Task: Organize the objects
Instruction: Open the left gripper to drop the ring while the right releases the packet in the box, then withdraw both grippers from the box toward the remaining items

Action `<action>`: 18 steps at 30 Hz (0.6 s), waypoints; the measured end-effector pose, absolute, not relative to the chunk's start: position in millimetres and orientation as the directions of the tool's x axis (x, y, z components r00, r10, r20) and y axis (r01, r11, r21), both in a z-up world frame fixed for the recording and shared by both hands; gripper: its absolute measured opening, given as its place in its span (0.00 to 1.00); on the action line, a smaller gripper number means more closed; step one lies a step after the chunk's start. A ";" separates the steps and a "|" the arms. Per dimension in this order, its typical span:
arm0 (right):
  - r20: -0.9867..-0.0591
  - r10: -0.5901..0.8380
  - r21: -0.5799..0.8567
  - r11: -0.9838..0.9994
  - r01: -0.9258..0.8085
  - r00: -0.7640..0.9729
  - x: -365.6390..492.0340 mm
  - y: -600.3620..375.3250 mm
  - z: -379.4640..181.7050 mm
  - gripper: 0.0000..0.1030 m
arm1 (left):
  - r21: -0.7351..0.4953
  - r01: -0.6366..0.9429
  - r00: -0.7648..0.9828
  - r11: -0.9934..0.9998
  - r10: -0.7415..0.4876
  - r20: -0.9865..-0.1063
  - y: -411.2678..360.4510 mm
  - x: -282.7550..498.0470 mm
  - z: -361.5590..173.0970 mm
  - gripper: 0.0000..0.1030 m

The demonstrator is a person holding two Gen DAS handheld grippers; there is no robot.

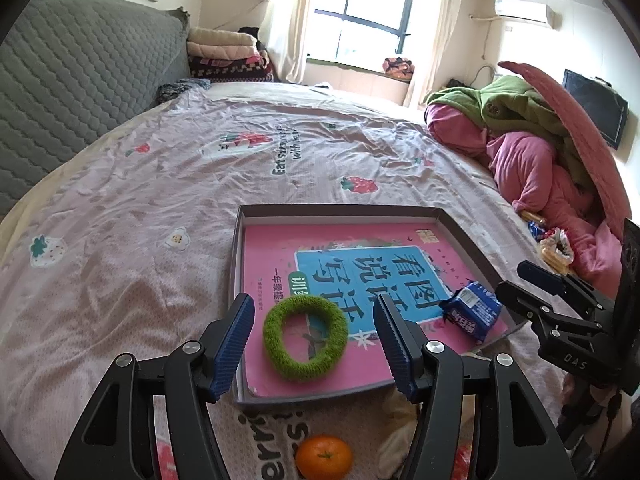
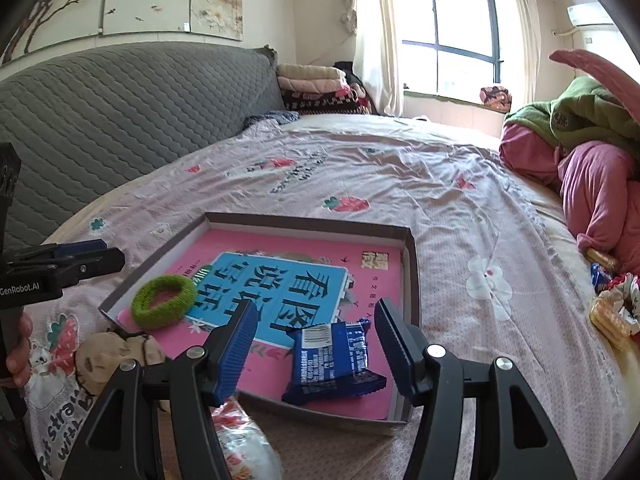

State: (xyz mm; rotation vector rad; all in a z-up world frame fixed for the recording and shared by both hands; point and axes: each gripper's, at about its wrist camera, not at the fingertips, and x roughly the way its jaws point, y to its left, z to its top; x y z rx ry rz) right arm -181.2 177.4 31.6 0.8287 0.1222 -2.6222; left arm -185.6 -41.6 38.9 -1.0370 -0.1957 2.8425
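A shallow grey box tray (image 1: 340,211) (image 2: 414,280) lies on the bed with a pink book (image 1: 276,256) (image 2: 376,280) inside. A green fuzzy ring (image 1: 305,337) (image 2: 164,301) lies on the book, and a blue snack packet (image 1: 472,312) (image 2: 334,360) lies at the tray's near right corner. My left gripper (image 1: 314,336) is open, its jaws either side of the ring, just above it. My right gripper (image 2: 314,344) is open, its jaws either side of the packet. An orange (image 1: 324,457) sits on the sheet below the left gripper.
A tan wooden toy (image 2: 112,360) and a wrapped packet (image 2: 244,444) lie in front of the tray. Several snack packets (image 2: 612,304) (image 1: 554,246) lie at the right beside piled pink and green bedding (image 1: 532,152). The grey headboard (image 1: 72,92) is at left.
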 end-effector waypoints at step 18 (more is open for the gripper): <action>-0.498 -0.317 -0.072 -0.913 0.403 -0.807 -138.7 164.5 48.1 0.59 | -0.092 -0.093 -0.815 -0.991 0.129 -0.565 -18.8 -119.1 49.0 0.62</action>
